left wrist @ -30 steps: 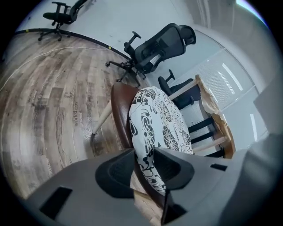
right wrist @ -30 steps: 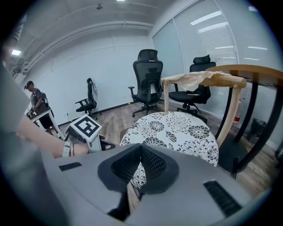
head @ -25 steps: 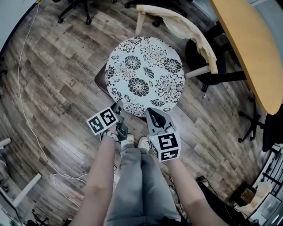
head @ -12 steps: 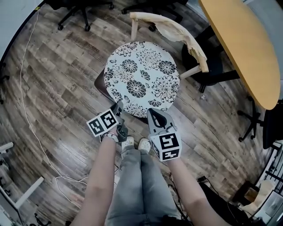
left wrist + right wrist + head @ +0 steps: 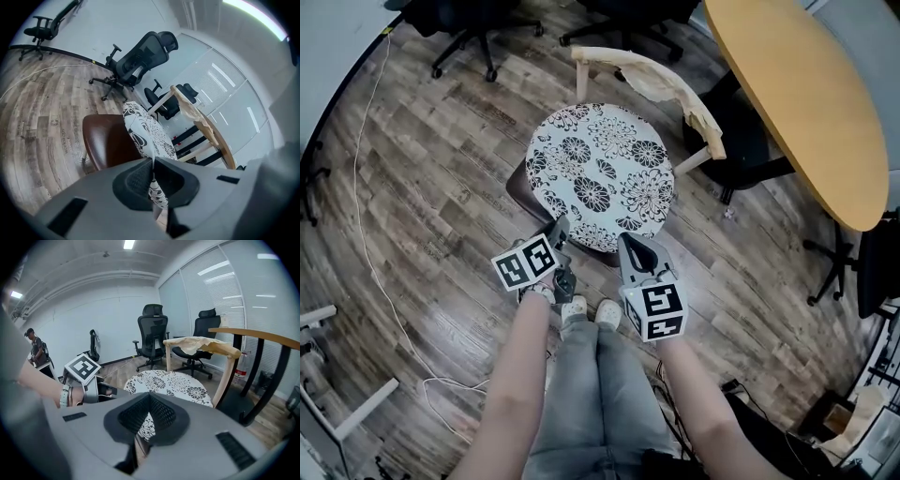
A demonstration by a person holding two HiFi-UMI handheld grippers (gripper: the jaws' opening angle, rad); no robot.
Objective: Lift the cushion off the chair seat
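Cushion (image 5: pixel 600 178) rim hidden between both jaws

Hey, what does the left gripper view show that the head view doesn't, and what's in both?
Only the left gripper view shows the left gripper's jaws shut on the floral cushion's rim, plus a glass wall. Only the head view shows the right gripper, the person's legs and the yellow table. Both show the cushion, the brown chair seat and the wooden backrest.

Cushion (image 5: pixel 600 178): printed cloth, matt. Chair seat (image 5: pixel 105 140): brown, smooth, glossy, leather-like. Floor (image 5: pixel 422 187): grainy wood planks; jaws matt grey plastic, ribbed inside.
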